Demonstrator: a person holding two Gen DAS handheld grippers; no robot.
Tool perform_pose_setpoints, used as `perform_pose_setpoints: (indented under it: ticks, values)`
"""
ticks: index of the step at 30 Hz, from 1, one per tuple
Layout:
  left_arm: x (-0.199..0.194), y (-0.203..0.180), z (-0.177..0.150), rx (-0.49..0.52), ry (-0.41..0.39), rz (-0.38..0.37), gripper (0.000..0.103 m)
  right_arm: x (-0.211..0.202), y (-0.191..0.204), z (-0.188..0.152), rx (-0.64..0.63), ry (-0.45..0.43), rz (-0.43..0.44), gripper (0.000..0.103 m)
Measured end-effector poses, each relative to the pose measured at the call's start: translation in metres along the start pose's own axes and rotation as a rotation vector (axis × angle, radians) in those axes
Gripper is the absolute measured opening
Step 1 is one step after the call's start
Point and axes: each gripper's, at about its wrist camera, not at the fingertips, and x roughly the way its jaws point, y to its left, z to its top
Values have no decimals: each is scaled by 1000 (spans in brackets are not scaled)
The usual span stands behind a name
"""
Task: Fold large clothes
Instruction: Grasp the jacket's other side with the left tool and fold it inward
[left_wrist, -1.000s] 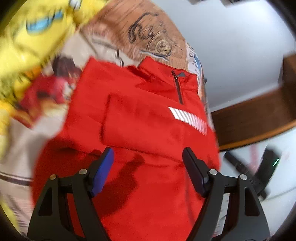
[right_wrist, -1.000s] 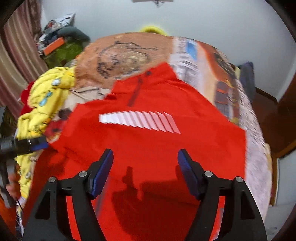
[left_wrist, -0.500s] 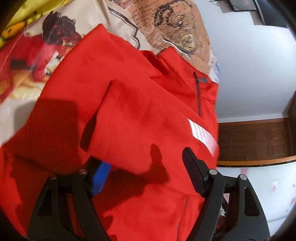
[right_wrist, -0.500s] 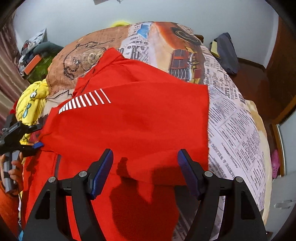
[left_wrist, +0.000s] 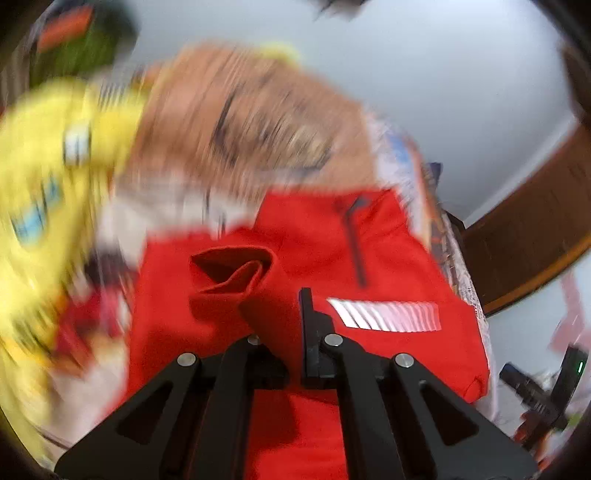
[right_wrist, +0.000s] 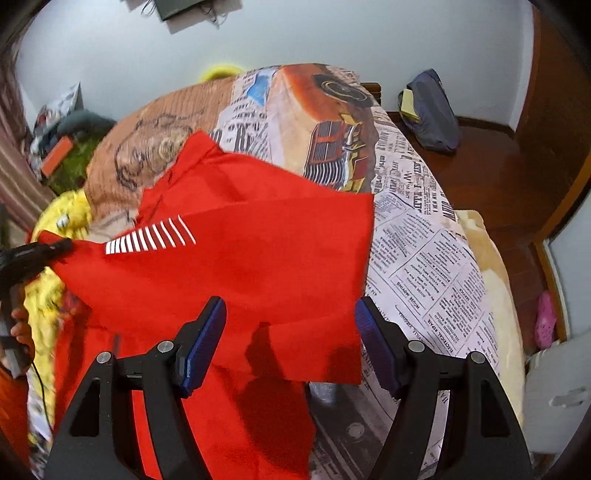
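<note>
Two grippers are at work over one red garment (right_wrist: 236, 266), which is spread on the bed cover (right_wrist: 424, 258) printed like a newspaper, and all places below are given from the striped white patch (right_wrist: 147, 240) on its chest. The left gripper (left_wrist: 280, 310) is closed on a fold of the red cloth just beside this patch, on the side away from the zip (left_wrist: 354, 247), and the pinched cloth is seen raised into a loose roll in front of the fingers. The right gripper (right_wrist: 290, 347) is wide open and holds nothing; it hangs over the garment's near part, well apart from the patch, with its right finger (right_wrist: 376, 347) close to the straight side edge of the folded panel. The long axis of the garment is judged to run from the collar, beyond the patch, down toward both grippers, so the coming fold is probably made across this axis. The left gripper is the nearer one to the patch and already has the cloth, so the fold is probably led by it. A yellow garment (right_wrist: 59, 229) lies further out on the patch's left side, near the red cloth. The left view is blurred, so how deep the cloth sits between the fingers cannot be told.
</note>
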Motion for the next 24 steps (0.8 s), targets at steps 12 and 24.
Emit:
perform_pose_setpoints:
  ticks: [12,24]
  values:
    - [-34,12,4,146,-80,127,2,33,7,0,-7,86,-31,69]
    - [57,98,-76,74,254,271,15,66,15,-21,-54,162,-51,73]
